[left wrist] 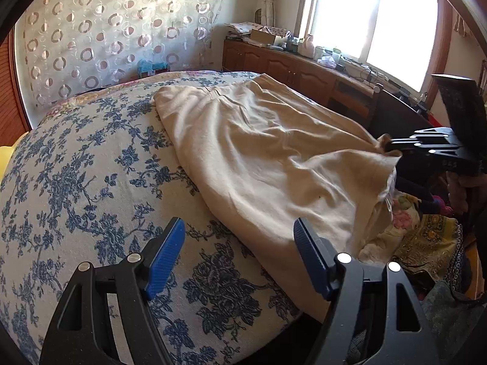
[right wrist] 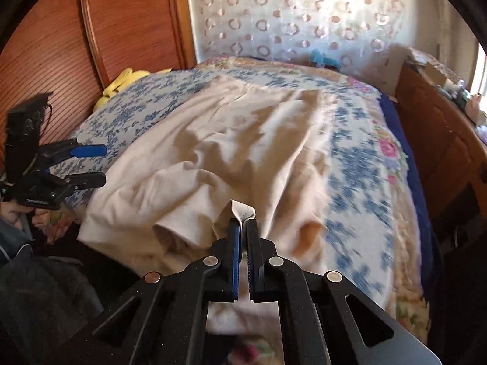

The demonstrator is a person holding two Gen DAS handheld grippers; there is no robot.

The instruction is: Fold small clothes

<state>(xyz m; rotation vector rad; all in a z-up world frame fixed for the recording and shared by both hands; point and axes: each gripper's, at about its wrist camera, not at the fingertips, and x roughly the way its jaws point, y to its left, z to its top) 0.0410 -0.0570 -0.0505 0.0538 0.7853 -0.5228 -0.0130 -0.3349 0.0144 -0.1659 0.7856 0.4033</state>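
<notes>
From the left wrist camera, the cream garment point(left wrist: 268, 158) lies rumpled across the blue-floral bedspread point(left wrist: 91, 167), spreading from about eleven o'clock down to four o'clock. The left gripper point(left wrist: 239, 255) hovers at six o'clock with its jaws spread wide and empty, the blue pads point(left wrist: 166, 252) over bare bedspread just beside the garment's near edge. At three o'clock the right gripper point(left wrist: 388, 147) is clamped on a bunched corner of the cloth. From the right wrist camera, the right gripper point(right wrist: 242, 222) sits at six o'clock, jaws pinched together on a small tuft of the garment's point(right wrist: 219, 146) hem, which pokes up between them; the left gripper point(right wrist: 91, 164) shows at nine o'clock, released, by the cloth's far edge. To fold cleanly, I judge the left gripper should first take the matching corner, then both should draw the cloth taut and flat before carrying one edge over, since the wrinkles would otherwise be folded in. No brand, label or legible writing is visible in either view.
</notes>
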